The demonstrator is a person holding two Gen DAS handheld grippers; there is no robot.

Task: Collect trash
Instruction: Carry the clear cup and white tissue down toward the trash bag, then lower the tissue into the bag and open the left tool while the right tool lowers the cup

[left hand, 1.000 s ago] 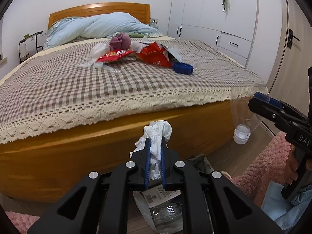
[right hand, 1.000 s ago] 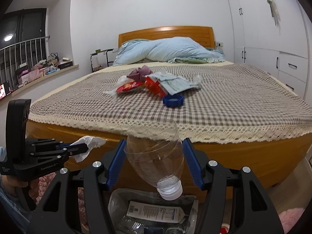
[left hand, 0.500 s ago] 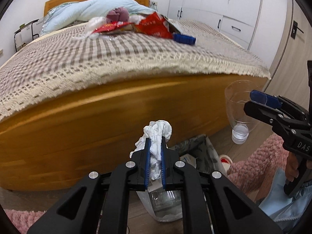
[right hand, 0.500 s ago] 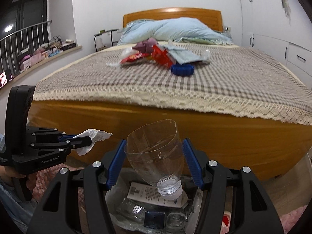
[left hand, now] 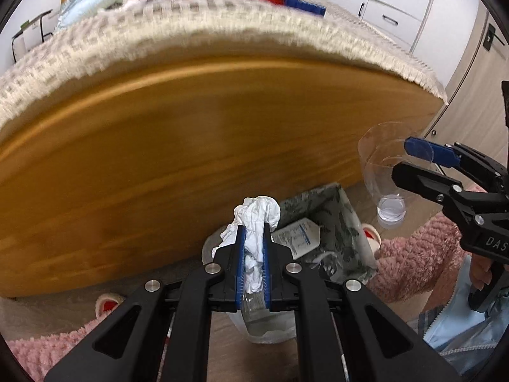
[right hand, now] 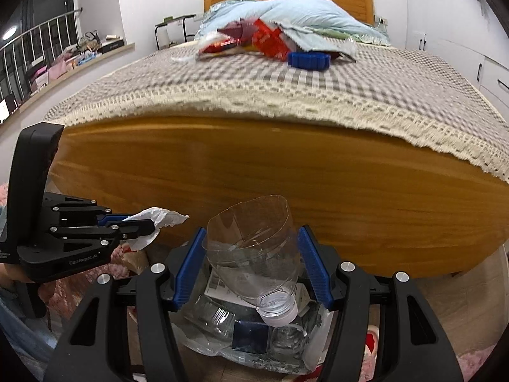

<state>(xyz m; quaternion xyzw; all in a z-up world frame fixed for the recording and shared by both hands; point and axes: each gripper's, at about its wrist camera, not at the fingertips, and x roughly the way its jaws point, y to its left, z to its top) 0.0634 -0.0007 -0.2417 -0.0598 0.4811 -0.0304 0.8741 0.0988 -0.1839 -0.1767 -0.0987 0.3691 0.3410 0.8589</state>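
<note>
My left gripper is shut on a crumpled white tissue and hangs above the lined trash bin on the floor by the bed's footboard. In the right wrist view the same tissue shows at the left, pinched in the left gripper. My right gripper is shut on a cut-off clear plastic bottle top, cap pointing down, just over the bin, which holds clear plastic pieces and a labelled packet. From the left wrist view the bottle top sits at the right in the right gripper.
The wooden footboard rises close behind the bin. On the checked bedspread lie red wrappers, a blue ring-shaped object and other litter. Pink fluffy rugs and slippers lie on the floor. Wardrobes stand at the right.
Both grippers have sunk and tipped downward toward the bin, each keeping its load. The bed top has slid up in view, and the bin's inside shows more.
</note>
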